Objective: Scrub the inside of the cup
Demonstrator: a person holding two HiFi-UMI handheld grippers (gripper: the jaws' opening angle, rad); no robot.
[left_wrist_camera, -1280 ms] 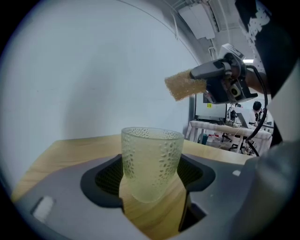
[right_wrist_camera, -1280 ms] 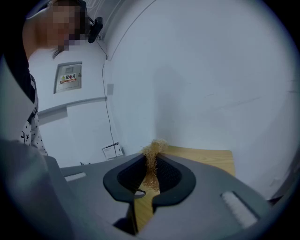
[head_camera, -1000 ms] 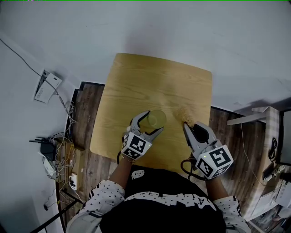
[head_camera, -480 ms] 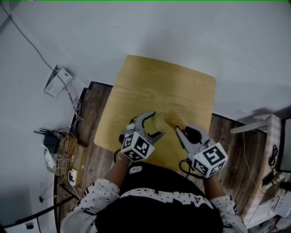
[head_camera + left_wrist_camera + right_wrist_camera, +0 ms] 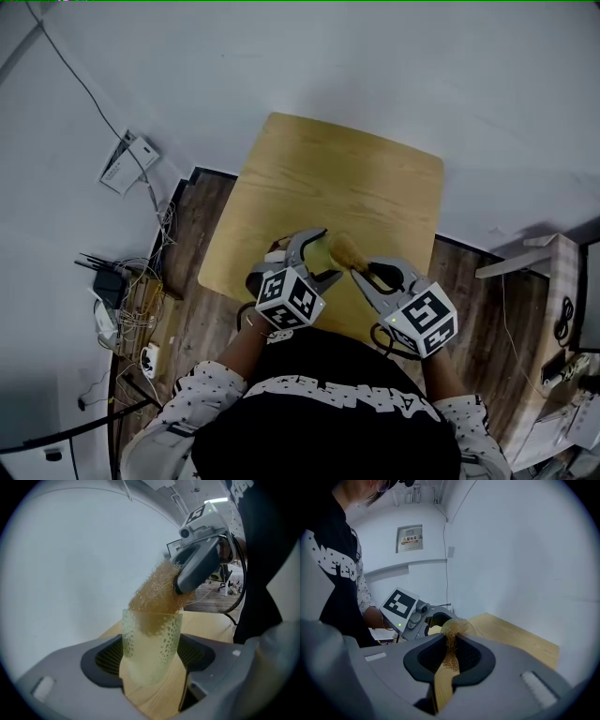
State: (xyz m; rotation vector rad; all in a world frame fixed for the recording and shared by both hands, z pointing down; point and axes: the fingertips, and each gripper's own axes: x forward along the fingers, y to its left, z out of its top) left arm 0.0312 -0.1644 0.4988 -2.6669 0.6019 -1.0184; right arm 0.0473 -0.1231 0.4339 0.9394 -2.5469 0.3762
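- The left gripper has its jaws set wide, with the ribbed pads pressing on opposite sides of the translucent pale yellow plastic cup. The wall looks thin, so a side grip leaves the mouth free for the tool.
- The cup sits between the two grippers over the near part of the light wooden table, close to the person's body. It appears to be lifted clear of the tabletop rather than standing on it.
- The cup is tipped so that its open mouth faces the right gripper, which probably gives the scrubber a straight way in.
- The right gripper's jaws are drawn almost together, pinching one end of the golden-brown mesh scouring pad. The loose bulk stands out past the tips, so the mesh meets the cup and not the grey jaws.
- In the left gripper view, the scouring pad bulges over the rim, and its lower part shows through the wall, just inside the mouth. It is nowhere near the bottom.
- The scrubbing looks barely begun. The pad probably has to go deeper and be turned against the inner wall.
- The main risk is that pushing harder could squash the soft wall or work the cup out of the left gripper's hold.
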